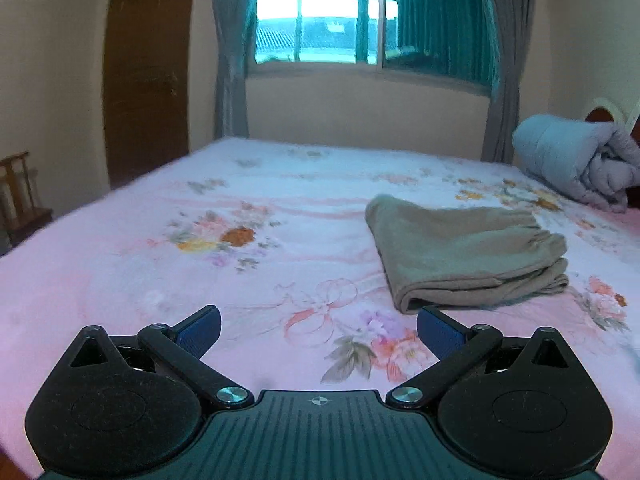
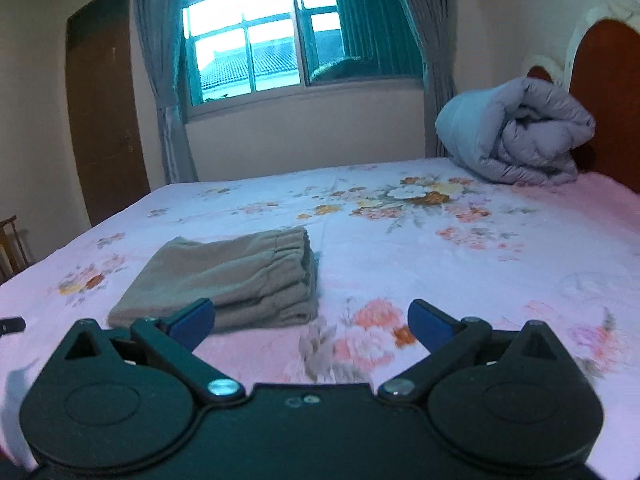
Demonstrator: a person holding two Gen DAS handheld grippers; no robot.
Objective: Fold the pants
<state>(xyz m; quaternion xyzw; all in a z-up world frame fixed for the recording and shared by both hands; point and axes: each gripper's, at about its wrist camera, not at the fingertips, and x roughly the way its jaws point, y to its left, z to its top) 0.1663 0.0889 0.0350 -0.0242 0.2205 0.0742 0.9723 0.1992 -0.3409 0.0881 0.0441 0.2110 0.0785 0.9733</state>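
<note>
well, the pants (image 1: 466, 250) lie on the bed (image 1: 120, 260) as a flat, layered stack, the gathered waistband showing along one edge, so the folding looks as good as done. the left claw (image 1: 319, 330) hangs over the flowered sheet with its jaws spread wide and nothing between them, the stack just ahead and to its right. the right claw (image 2: 311, 320) is just as wide open and empty, the pants (image 2: 228, 280) ahead and to its left, one blue pad near the stack's corner. a rolled quilt (image 2: 516, 132) sits well apart by the headboard. i'd judge what's left is a check: perhaps pressing the top layer flat or squaring an edge, otherwise leaving it alone.
</note>
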